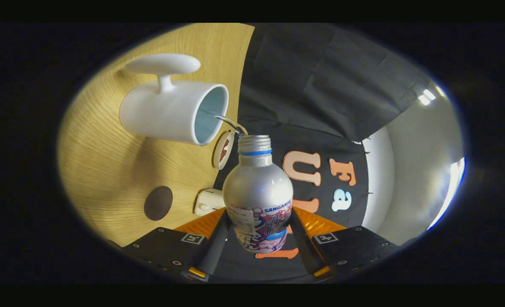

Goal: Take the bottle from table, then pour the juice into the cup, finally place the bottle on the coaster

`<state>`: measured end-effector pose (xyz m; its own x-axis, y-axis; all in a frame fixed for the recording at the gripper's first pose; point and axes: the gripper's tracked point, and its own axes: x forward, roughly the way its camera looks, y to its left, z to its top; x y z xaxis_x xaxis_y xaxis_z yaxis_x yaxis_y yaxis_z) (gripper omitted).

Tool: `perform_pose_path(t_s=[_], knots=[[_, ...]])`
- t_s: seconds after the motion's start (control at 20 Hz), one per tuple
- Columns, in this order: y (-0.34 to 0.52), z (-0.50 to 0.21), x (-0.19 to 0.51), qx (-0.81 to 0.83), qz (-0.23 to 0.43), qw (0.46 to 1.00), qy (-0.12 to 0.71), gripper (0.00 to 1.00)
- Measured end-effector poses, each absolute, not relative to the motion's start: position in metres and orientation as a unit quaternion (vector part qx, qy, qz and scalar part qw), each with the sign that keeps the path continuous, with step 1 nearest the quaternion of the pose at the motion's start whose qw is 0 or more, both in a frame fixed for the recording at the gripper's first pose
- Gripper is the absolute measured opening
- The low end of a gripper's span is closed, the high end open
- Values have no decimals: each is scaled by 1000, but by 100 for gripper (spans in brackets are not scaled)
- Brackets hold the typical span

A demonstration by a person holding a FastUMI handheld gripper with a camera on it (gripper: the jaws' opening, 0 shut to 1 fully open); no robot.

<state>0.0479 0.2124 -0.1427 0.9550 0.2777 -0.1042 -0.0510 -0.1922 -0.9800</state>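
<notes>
Bottle (pixel 259 194) clamped between both fingers of the tongs (pixel 259 238), tipped so liquid runs from its open mouth into the white cup (pixel 167 111) just beyond, on the counter (pixel 103 170).

The bottle (pixel 257 196) hides where the fingers (pixel 215 245) touch its base.

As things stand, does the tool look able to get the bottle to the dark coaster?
Probably yes: the tool grips the bottle, pouring into the cup; the tabletop around the coaster looks bare.
</notes>
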Motion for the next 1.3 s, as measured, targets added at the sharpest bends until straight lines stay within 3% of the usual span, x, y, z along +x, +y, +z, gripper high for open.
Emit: perform_pose_path(t_s=[1.3], knots=[[221,-130,51,-805,132,567,-112,77]])
